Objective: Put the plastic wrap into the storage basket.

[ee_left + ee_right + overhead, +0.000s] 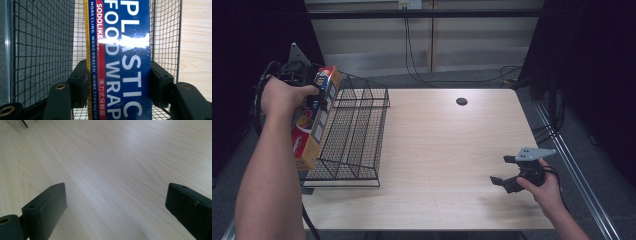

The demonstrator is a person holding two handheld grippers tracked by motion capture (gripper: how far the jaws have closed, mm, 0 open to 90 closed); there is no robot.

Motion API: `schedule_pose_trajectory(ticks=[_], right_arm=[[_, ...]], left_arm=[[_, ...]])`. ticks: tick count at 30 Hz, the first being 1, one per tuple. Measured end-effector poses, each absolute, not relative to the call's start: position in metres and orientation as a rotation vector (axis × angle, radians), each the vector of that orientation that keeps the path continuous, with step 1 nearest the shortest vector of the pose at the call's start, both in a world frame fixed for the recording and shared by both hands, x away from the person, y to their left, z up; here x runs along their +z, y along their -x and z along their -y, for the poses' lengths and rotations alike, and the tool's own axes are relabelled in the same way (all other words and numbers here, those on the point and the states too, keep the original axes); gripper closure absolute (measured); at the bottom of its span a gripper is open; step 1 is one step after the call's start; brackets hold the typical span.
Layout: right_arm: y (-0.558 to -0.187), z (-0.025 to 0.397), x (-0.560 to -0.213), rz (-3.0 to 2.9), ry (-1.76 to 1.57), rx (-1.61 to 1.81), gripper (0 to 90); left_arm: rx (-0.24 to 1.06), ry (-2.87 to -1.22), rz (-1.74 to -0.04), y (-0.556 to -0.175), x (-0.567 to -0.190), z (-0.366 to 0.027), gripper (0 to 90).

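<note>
Currently the left gripper (312,87) is raised over the desk's (447,150) left edge, its jaws pinching a long box of plastic wrap (312,120) across the box's width. From the high view the box hangs lengthwise against the outer left side of a black wire basket (354,132) that stands at the desk's left edge; its red and orange face is seen there, the lettering too small to read. The left gripper view supplies the blue face of the plastic wrap (125,62), with the jaw pads pressed to both sides and the basket mesh (42,50) behind. Legible print: "PLASTIC FOOD WRAP", "SODOLIKE", "MORE CLING MORE HEALTH MORE STRENGTH". The right gripper (508,172) sits low near the desk's right front corner, jaws spread with nothing between; the right gripper view confirms bare wood grain under the right gripper (116,202).
</note>
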State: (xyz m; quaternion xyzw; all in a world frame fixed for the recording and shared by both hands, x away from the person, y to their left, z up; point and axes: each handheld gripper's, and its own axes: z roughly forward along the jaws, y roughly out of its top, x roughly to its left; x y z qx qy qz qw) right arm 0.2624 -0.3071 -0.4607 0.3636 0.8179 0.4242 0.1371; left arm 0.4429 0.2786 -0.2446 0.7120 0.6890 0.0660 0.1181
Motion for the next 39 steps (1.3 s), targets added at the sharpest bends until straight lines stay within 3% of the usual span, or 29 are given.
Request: schedule_pose_trajectory(ticks=[39], right_arm=[[-0.262, 0.308, -0.461, -2.367, -1.051, 1.228, 3.4]], left_arm=[[0.158, -2.068, -2.058, -0.451, -0.276, -0.286, 42.6]])
